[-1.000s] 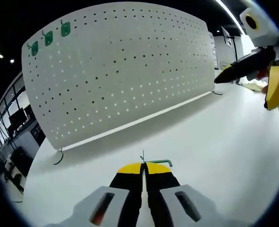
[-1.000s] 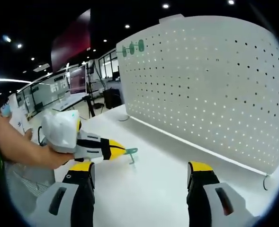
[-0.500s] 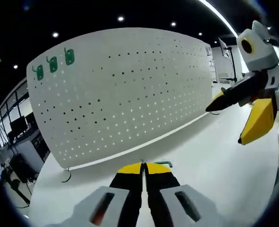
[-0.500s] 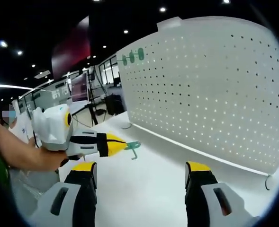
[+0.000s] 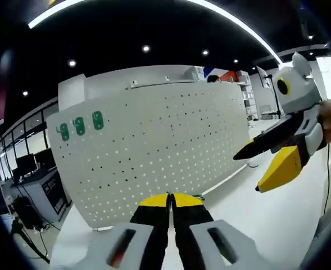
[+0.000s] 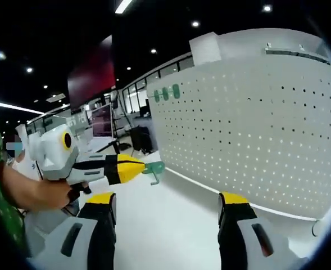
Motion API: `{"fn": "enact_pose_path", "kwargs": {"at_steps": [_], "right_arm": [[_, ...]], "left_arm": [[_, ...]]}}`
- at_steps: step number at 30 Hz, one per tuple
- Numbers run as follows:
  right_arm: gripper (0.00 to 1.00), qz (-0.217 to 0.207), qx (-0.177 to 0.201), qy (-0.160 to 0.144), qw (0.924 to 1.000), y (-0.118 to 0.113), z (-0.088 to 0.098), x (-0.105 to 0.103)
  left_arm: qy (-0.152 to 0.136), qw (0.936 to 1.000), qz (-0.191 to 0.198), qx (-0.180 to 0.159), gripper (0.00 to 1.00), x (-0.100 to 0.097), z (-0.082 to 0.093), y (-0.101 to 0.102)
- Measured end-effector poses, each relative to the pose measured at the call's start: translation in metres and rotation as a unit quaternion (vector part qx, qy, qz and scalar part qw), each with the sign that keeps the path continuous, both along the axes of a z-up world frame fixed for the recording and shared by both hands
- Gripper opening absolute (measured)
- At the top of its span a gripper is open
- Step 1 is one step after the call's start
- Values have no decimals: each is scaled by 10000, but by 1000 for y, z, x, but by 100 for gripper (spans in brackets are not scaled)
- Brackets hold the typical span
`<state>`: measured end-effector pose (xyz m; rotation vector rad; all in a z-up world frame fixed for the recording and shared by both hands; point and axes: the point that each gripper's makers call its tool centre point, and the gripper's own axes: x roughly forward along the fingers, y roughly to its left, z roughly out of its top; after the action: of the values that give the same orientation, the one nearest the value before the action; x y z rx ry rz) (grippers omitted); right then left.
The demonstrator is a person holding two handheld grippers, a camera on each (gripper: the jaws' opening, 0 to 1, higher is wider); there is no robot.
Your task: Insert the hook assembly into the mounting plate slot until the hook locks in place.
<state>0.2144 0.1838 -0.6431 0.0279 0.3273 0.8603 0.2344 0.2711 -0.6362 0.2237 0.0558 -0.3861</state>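
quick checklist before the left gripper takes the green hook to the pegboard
1. Left gripper shut on the small green metal hook: ok, the hook's plate sticks out past the closed yellow tips.
2. Hook orientation for insertion: cannot tell, too small in both views.
3. White perforated pegboard upright on the white table: ok.
4. Free holes on the board: ok, three green hooks sit only near its top corner.
5. Right gripper open and holding nothing: ok.
6. Hook seated in the board: not ok, it is held in the air away from it.

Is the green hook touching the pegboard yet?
Apart. The right gripper view shows the hook, held by the left gripper, with white table between it and the pegboard.
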Motion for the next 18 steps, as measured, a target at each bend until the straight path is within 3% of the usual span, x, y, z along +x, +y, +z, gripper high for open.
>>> {"fn": "enact_pose_path", "kwargs": {"at_steps": [9,18], "right_arm": [[67,158,275,-50,9995,8,34,-11],[55,401,757,65,9963,22,65,-27]], "left_arm": [[-507,9987,-71,-77,1,-17,49,1],[-814,9965,-140,-149,2,-35,77,-1]]}}
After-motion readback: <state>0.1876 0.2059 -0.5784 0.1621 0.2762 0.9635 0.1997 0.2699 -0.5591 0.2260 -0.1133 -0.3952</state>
